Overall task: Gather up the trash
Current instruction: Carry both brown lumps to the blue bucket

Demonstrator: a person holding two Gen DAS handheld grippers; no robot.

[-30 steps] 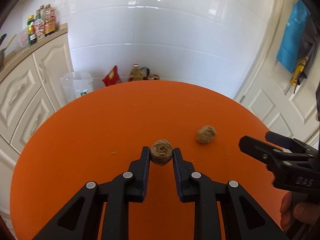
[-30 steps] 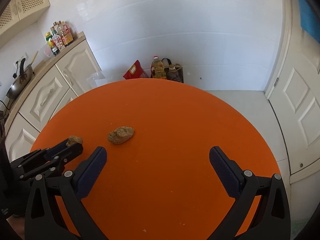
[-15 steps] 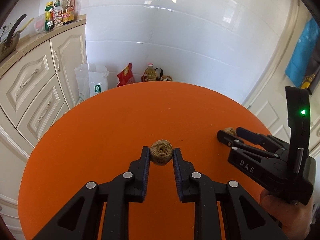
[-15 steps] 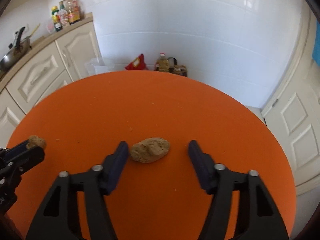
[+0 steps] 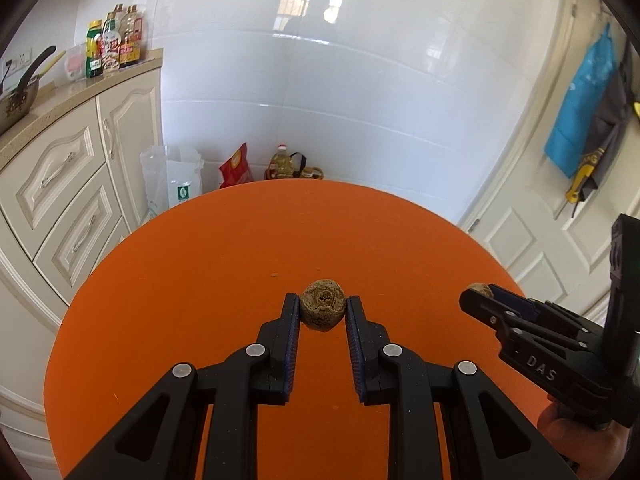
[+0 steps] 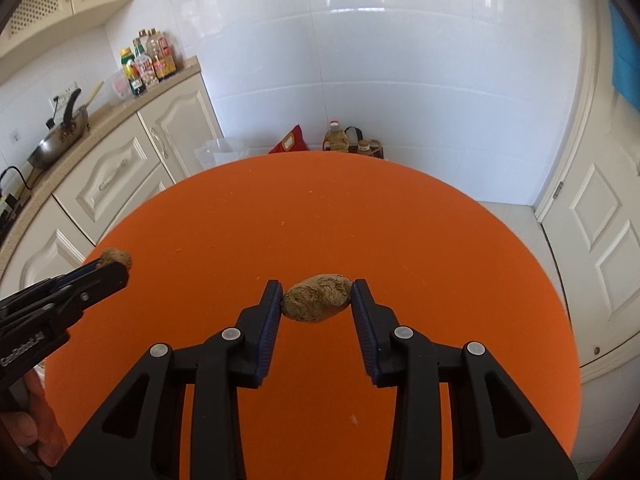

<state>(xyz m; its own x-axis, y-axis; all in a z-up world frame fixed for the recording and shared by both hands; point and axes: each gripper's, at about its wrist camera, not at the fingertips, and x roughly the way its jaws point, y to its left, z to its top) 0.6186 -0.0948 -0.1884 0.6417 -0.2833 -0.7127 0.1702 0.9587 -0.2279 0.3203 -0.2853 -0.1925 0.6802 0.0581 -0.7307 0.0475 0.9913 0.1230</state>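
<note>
While both tongs grip — left tongs (image 5: 322,309) round lump (image 5: 322,309), right tongs (image 6: 317,298) oval lump (image 6: 317,297) — orange table (image 6: 440,240) rim far.

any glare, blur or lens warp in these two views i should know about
Left wrist view: strong fisheye bowing of the cabinets and door, window glare on the wall tiles, the round brown wad in the left gripper sharp. Right wrist view: same warp, a person's reflection in the tiles, the oblong brown lump in the right gripper crisp, dark vignette at corners.

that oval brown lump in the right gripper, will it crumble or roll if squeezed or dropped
The oval lump looks rough and grainy, so it probably sheds crumbs under a hard squeeze. The right gripper pinches only its ends, so it may twist. Set on the orange table, its rounded shape could roll.
</note>
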